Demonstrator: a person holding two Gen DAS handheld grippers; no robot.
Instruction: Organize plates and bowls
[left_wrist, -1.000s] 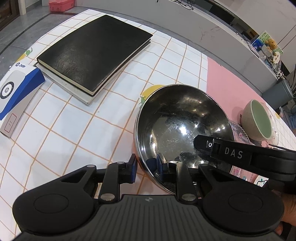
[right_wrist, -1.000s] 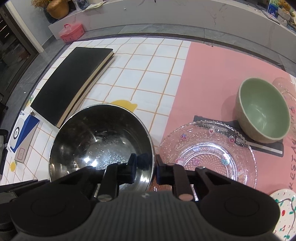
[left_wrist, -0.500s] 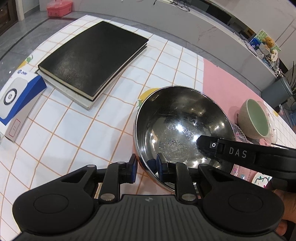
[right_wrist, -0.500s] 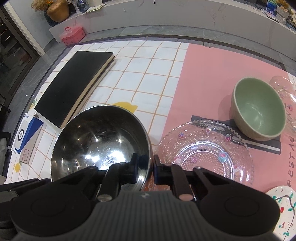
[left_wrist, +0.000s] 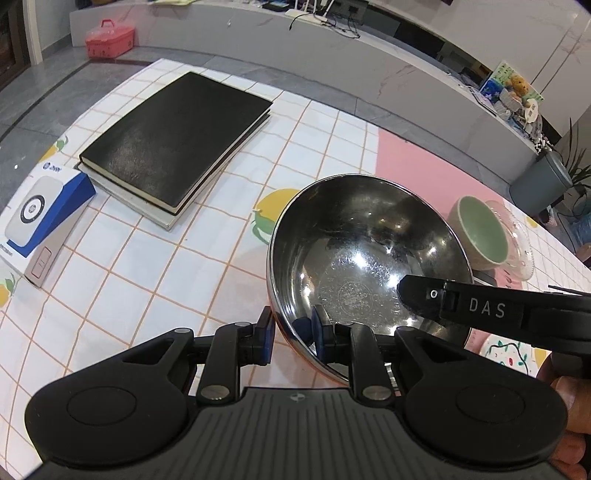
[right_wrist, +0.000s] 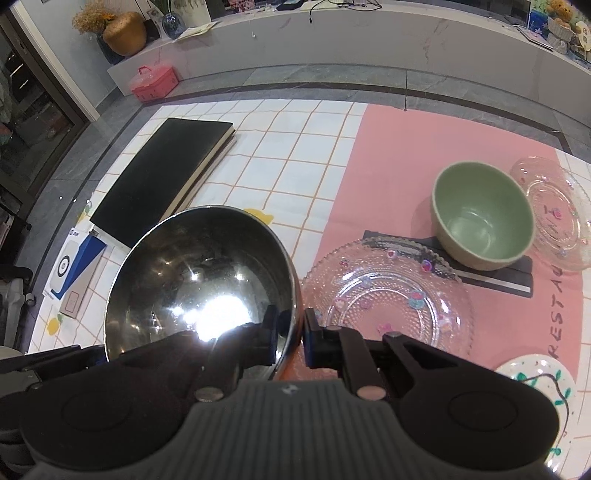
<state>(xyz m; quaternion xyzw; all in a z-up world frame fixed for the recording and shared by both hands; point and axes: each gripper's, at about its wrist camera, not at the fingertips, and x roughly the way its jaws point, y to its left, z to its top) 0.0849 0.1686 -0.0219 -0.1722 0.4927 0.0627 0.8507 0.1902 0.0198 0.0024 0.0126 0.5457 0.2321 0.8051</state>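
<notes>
A large steel bowl (left_wrist: 362, 258) hangs between both grippers, above the checked tablecloth. My left gripper (left_wrist: 291, 330) is shut on its near rim, one blue pad inside and one outside. My right gripper (right_wrist: 293, 332) is shut on the bowl's right rim (right_wrist: 295, 295); one of its black fingers (left_wrist: 480, 306) reaches across the bowl in the left wrist view. A green bowl (right_wrist: 484, 218) stands on a dark mat at the right. A clear beaded glass plate (right_wrist: 391, 295) lies just right of the steel bowl.
A second glass plate (right_wrist: 557, 210) lies behind the green bowl. A white painted plate (right_wrist: 539, 391) is at the near right. A black notebook (left_wrist: 177, 136) and a blue-and-white box (left_wrist: 40, 206) lie at the left. The table ends beyond the pink mat (right_wrist: 406, 155).
Both grippers have risen with the steel bowl held between them, so the table looks farther away. The right jaws have narrowed onto the rim.
</notes>
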